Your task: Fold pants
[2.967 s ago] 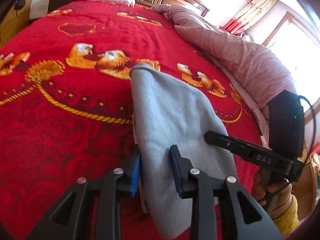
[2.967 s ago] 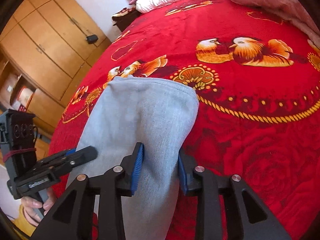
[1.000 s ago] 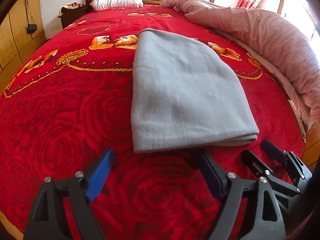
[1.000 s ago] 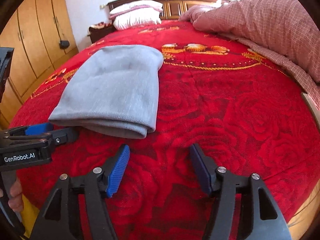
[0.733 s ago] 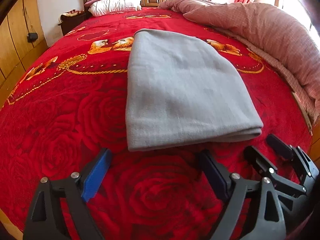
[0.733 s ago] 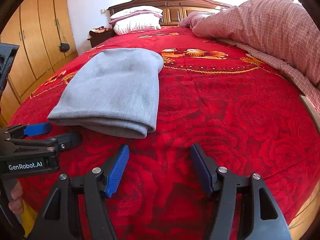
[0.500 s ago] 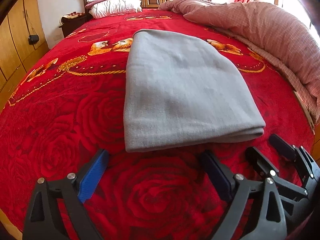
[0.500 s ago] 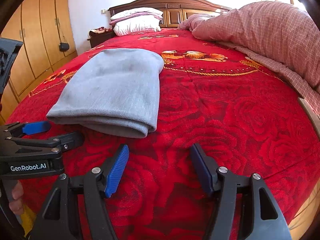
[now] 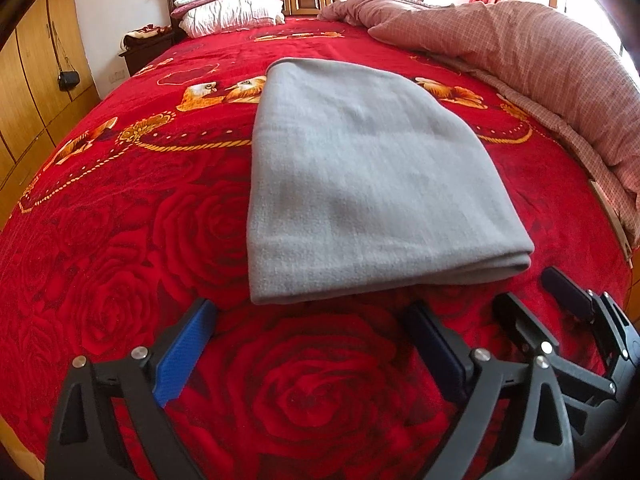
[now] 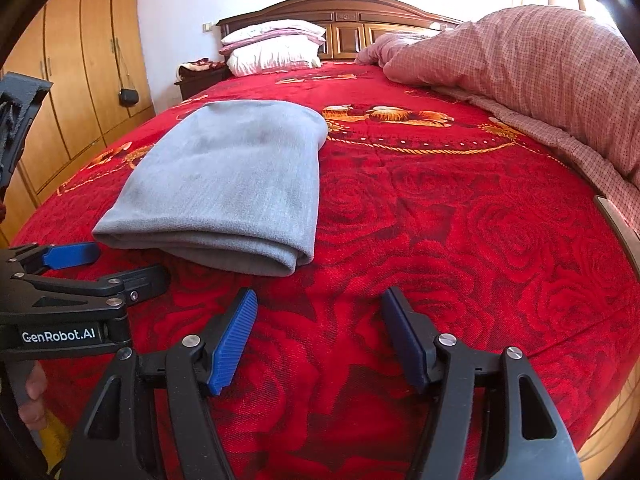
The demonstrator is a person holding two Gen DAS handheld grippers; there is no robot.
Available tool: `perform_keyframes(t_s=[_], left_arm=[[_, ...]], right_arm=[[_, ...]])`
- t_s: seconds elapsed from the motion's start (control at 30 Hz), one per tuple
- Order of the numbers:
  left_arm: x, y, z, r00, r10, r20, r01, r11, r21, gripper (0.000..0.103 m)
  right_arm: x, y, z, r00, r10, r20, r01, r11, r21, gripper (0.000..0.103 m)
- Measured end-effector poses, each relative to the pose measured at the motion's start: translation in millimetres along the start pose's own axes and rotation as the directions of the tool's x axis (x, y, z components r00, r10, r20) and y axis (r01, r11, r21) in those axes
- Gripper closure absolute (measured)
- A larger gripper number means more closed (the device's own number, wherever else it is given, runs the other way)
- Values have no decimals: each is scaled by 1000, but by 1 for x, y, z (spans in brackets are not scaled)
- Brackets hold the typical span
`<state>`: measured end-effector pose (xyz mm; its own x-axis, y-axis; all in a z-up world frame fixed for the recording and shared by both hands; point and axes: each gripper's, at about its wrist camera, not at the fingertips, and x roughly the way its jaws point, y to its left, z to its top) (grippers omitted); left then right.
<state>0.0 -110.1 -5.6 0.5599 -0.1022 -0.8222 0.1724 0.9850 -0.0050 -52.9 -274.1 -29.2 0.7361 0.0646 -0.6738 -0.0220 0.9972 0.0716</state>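
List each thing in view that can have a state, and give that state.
pants: folded, lying flat on the bedspread, touched by neither gripper
left gripper: jaws open, empty
right gripper: jaws open, empty
quilt: bunched along the bed's side
pillows: stacked at the headboard
wardrobe doors: closed

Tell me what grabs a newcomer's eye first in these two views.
The bright red bedspread with roses and golden birds fills both views. On it lies the folded grey fleece pants, a neat stacked bundle just beyond the open left gripper and left of the open right gripper, neither touching it. A pink checked quilt is heaped along the bed's right side, with white pillows at the wooden headboard.
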Motion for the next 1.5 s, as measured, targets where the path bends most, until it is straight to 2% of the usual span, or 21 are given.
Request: perform_keyframes(t_s=[1.5], left_arm=[[0, 2, 0, 1000, 0, -18, 0, 1000, -1, 6]], right_arm=[[-1, 2, 0, 1000, -3, 7, 3, 1000, 2, 35]])
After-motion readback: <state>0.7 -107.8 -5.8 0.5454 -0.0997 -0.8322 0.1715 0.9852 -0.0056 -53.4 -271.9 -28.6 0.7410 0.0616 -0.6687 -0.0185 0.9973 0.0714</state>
